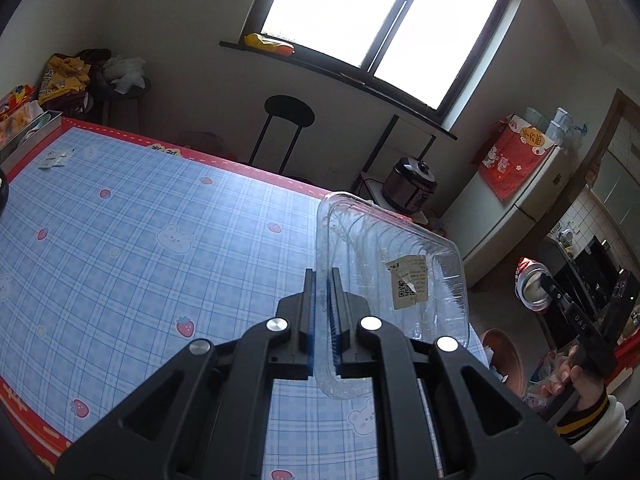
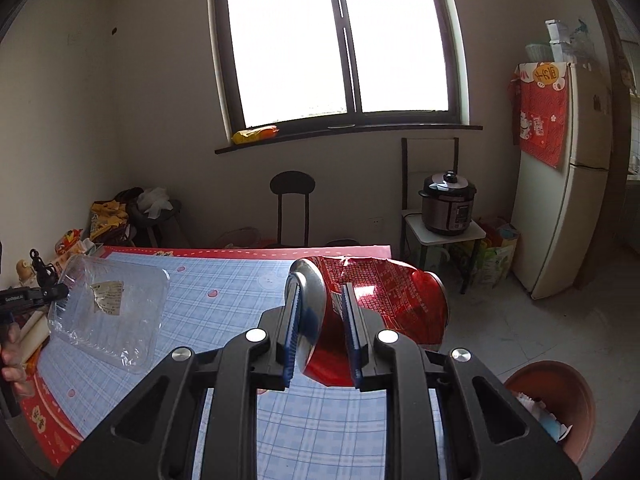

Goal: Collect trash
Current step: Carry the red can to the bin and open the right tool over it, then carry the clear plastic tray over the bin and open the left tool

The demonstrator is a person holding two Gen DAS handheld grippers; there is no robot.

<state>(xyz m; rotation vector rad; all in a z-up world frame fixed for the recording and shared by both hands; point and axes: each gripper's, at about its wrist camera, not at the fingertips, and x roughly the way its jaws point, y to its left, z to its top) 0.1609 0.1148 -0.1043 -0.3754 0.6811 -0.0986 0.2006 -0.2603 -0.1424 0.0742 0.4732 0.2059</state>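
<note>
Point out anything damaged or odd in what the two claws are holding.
The red can in the right claw is crushed and torn, with a jagged rip along its upper edge. The clear plastic tray, pinched by its rim in the left claw, carries a half-peeled, torn label.

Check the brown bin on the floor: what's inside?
In the right wrist view, the brown bin holds some white and light-blue scraps near its rim. Its wall and the gripper body cover the rest, so how full it is cannot be seen.
</note>
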